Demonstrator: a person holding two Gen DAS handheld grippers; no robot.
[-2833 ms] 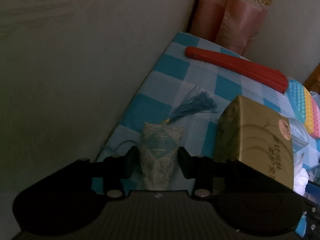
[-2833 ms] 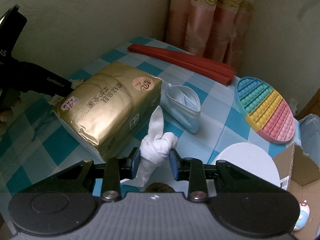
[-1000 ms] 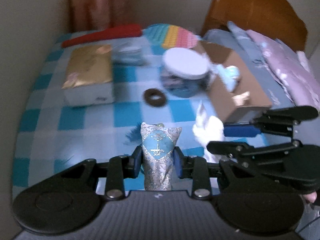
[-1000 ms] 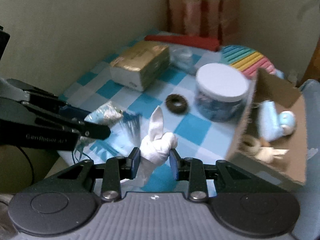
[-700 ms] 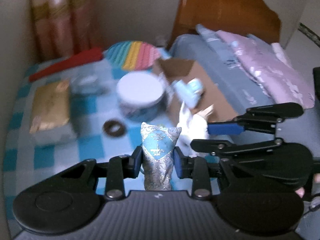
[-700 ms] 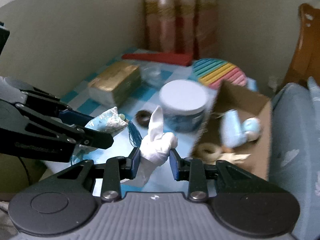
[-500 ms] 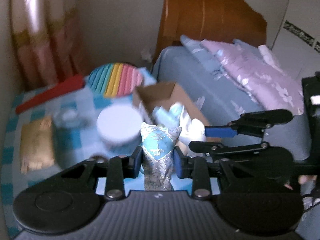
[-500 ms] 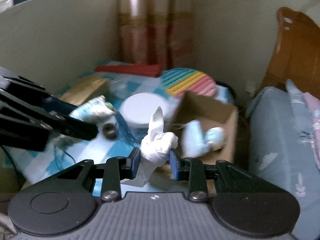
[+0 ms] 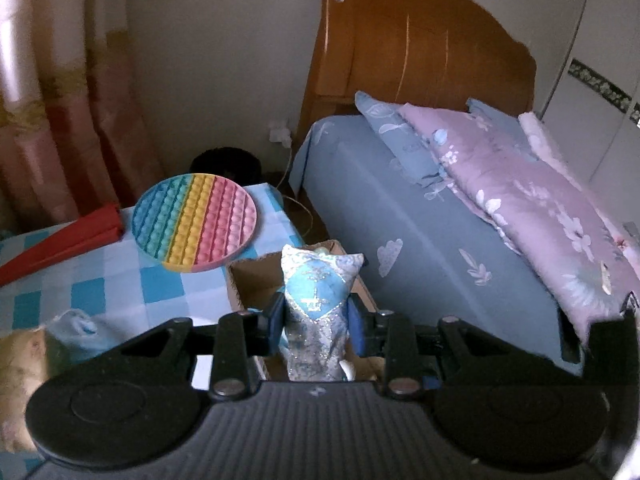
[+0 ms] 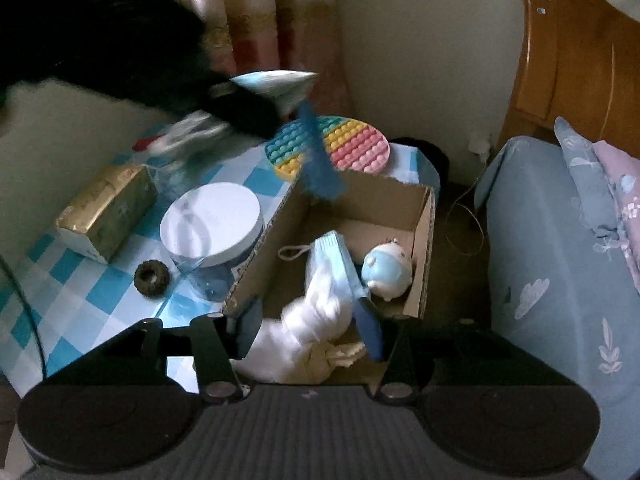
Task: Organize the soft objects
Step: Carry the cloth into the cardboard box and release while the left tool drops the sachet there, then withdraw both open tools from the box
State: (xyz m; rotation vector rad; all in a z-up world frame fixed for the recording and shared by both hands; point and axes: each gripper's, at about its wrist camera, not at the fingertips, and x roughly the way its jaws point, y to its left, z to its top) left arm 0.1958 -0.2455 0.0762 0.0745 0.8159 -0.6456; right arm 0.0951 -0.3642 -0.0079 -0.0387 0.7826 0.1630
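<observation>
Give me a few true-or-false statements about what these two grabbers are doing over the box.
1. The left gripper is clamped on a sachet. True.
2. The right gripper is shut tight on the white cloth. False: its jaws are spread wide, with the cloth loose between them.
3. The box is empty. False: a blue-and-white plush and a face mask lie inside.
4. The rainbow mat lies on the checked table, outside the box. True.
5. The white-lidded jar stands inside the box. False: it stands on the table beside it.
</observation>
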